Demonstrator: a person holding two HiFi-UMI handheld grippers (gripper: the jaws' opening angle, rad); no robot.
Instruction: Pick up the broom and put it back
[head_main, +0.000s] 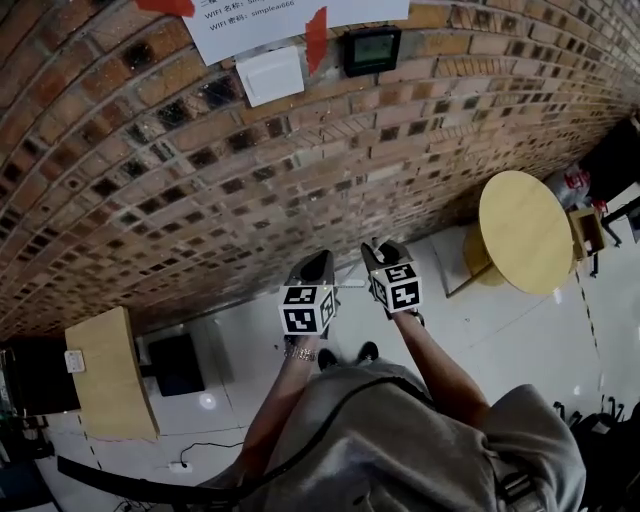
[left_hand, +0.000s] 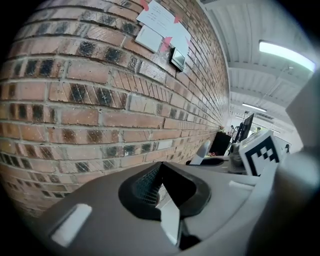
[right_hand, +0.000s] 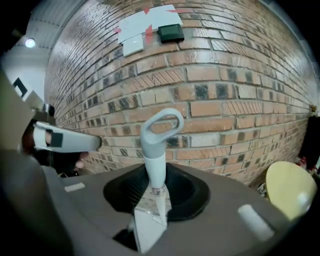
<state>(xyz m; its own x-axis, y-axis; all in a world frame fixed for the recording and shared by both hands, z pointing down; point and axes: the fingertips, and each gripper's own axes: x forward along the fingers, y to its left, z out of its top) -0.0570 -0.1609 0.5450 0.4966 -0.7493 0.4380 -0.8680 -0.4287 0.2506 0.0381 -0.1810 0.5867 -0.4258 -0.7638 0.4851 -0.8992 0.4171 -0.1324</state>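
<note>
The broom's pale grey handle (right_hand: 154, 150), ending in a loop, stands up between the jaws of my right gripper (right_hand: 156, 172), which is shut on it just below the loop. The broom's head is hidden in every view. In the head view my right gripper (head_main: 385, 250) and left gripper (head_main: 320, 262) are raised side by side, close to the brick wall (head_main: 200, 170). My left gripper (left_hand: 160, 167) has its jaws together with nothing between them. From the left gripper view the handle's end (left_hand: 202, 152) shows to the right, next to the right gripper's marker cube (left_hand: 259, 155).
On the wall hang a taped paper notice (head_main: 290, 20), a white box (head_main: 272, 75) and a small black device (head_main: 372, 50). A round yellow table (head_main: 525, 232) stands to the right and a wooden cabinet (head_main: 110, 372) to the left, on the white floor.
</note>
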